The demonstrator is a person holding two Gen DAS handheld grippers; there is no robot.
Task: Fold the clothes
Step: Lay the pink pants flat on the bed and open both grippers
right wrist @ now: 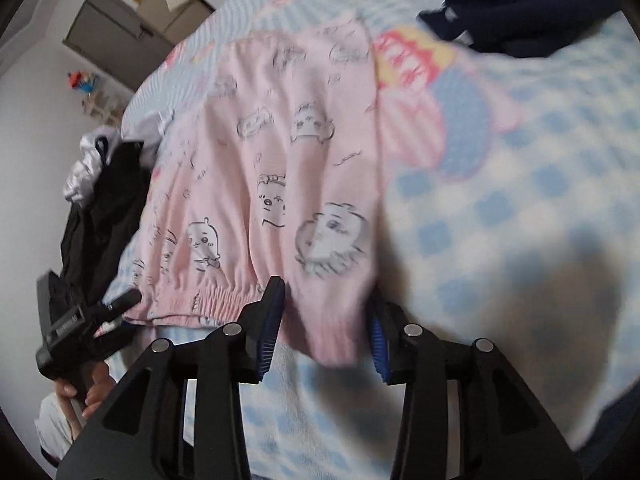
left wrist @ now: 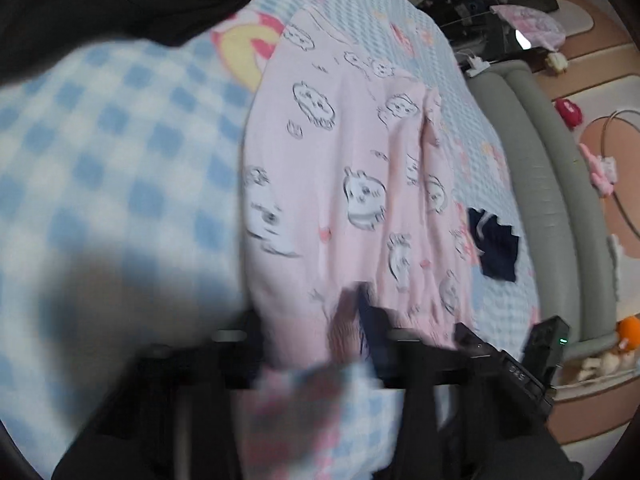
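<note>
Drawers [right wrist: 120, 32] in right view only; floor toys [left wrist: 568, 112] in left.

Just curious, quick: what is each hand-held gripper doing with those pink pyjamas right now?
Left hand-held gripper: shut on the pyjamas hem.
Right hand-held gripper: open, hem between the pads, not pinched.

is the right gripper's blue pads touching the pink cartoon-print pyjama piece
Cannot tell. In the right wrist view the right gripper stands open around the pink cartoon-print garment's hem; blur hides contact.

Right gripper [right wrist: 326, 320] agape, left gripper [left wrist: 356, 320] seemingly pinched.
</note>
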